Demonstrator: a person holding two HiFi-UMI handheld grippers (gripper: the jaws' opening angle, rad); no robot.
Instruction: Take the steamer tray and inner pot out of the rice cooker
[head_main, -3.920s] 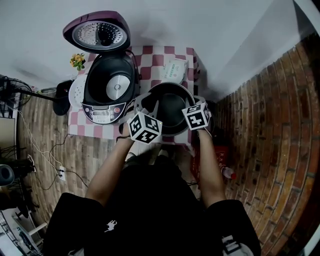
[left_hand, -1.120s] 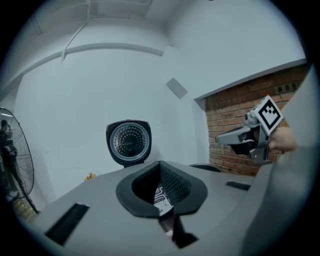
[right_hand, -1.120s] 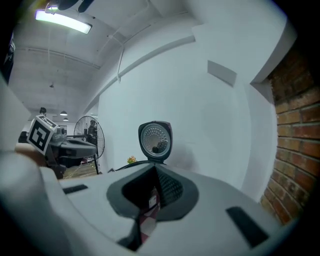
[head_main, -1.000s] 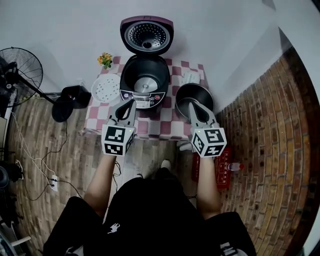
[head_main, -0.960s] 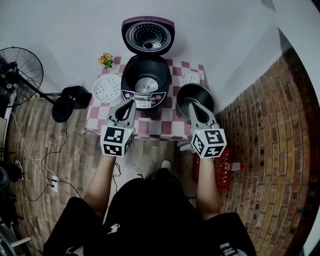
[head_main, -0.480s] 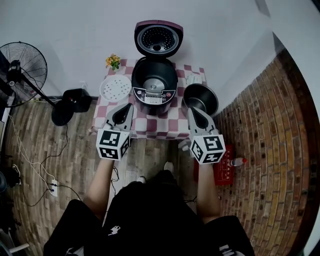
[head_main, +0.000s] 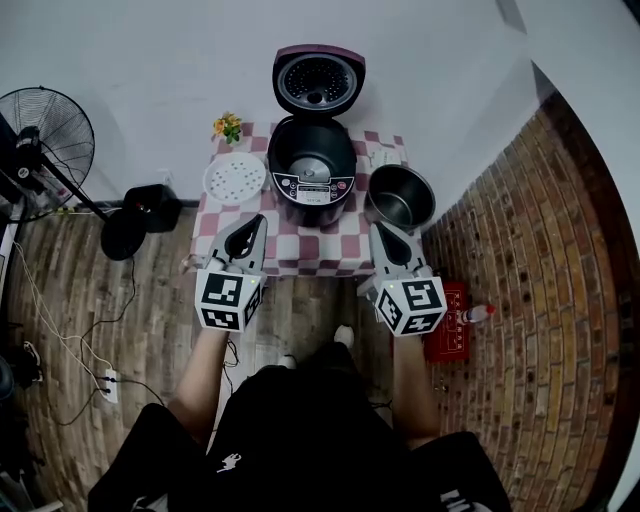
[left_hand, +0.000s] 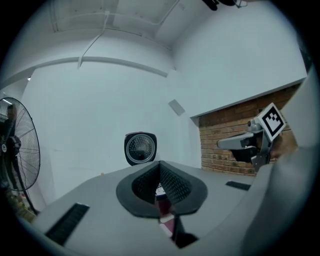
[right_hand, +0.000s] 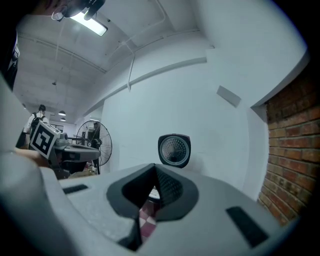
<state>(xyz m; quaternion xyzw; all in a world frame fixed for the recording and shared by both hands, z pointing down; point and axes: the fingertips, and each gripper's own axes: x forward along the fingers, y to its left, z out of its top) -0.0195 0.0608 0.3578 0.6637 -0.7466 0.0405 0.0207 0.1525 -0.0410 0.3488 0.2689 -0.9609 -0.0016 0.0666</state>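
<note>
Left tongs (head_main: 258, 222) and right tongs (head_main: 379, 230) are pressed together and empty near the table (head_main: 330, 250); with the steamer tray (head_main: 234, 180) left of the open rice cooker (head_main: 312, 170) and the inner pot (head_main: 400, 197) right of it, draw away level, clear of the edge.

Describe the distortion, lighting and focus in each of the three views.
Head view: fisheye bows the brick wall; soft, even light, the rice cooker sharp. Left gripper view: black round vignette; the left tool close and soft. Right gripper view: a ceiling lamp glares upper left, straight lines bend.
</note>
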